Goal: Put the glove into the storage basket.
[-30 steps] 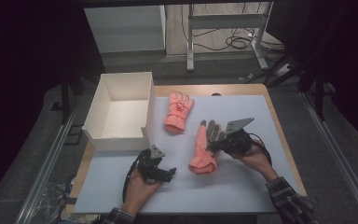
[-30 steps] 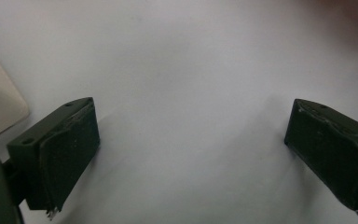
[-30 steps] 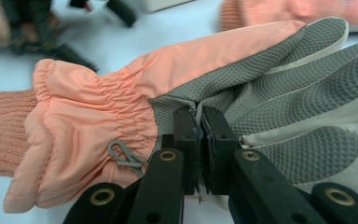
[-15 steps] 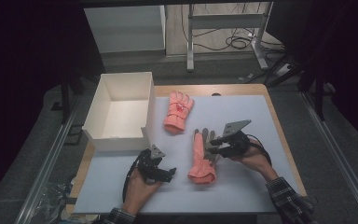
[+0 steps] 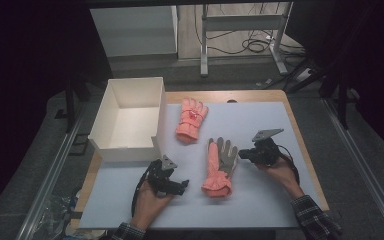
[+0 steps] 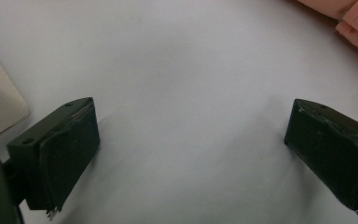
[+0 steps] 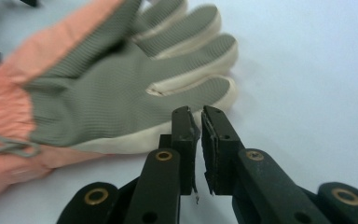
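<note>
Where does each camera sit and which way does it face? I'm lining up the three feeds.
High view: above the person's side, looking forward and down on the table; both forearms, left gripper and right gripper show.
Left gripper view: rides the left gripper, looking down at bare mat between wide-apart jaws.
Right gripper view: rides the right gripper, jaws nearly together, facing the palm-up glove.
Shared: that glove in high and right gripper views.
</note>
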The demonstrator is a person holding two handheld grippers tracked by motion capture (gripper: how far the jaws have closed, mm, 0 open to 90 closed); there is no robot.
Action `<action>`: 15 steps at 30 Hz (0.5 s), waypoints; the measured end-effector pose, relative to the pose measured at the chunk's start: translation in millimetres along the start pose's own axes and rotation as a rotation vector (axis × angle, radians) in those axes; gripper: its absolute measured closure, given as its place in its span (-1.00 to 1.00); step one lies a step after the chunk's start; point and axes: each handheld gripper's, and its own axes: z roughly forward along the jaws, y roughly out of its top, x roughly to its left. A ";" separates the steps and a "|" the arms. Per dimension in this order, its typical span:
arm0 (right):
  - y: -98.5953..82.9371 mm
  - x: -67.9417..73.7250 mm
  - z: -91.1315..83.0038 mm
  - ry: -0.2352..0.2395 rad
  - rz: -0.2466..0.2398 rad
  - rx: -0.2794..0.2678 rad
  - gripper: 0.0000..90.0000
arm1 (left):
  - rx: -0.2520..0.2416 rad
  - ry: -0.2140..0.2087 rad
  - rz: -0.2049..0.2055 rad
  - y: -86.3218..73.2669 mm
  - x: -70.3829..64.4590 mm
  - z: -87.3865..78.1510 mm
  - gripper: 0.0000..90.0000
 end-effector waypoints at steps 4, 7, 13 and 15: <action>1.4 0.8 11.4 -0.007 -0.007 0.015 0.82 | 0.000 0.000 0.000 0.0 0.0 0.0 -0.93; 4.0 0.9 17.3 -0.011 -0.007 0.011 0.80 | 0.000 0.000 0.000 0.0 0.0 0.0 -0.93; 9.6 -1.5 19.0 -0.014 -0.005 0.012 0.72 | 0.000 0.000 0.000 0.0 0.0 0.0 -0.93; 12.7 -2.7 14.8 -0.019 -0.006 0.010 0.62 | 0.000 0.001 0.000 0.0 0.0 0.0 -0.93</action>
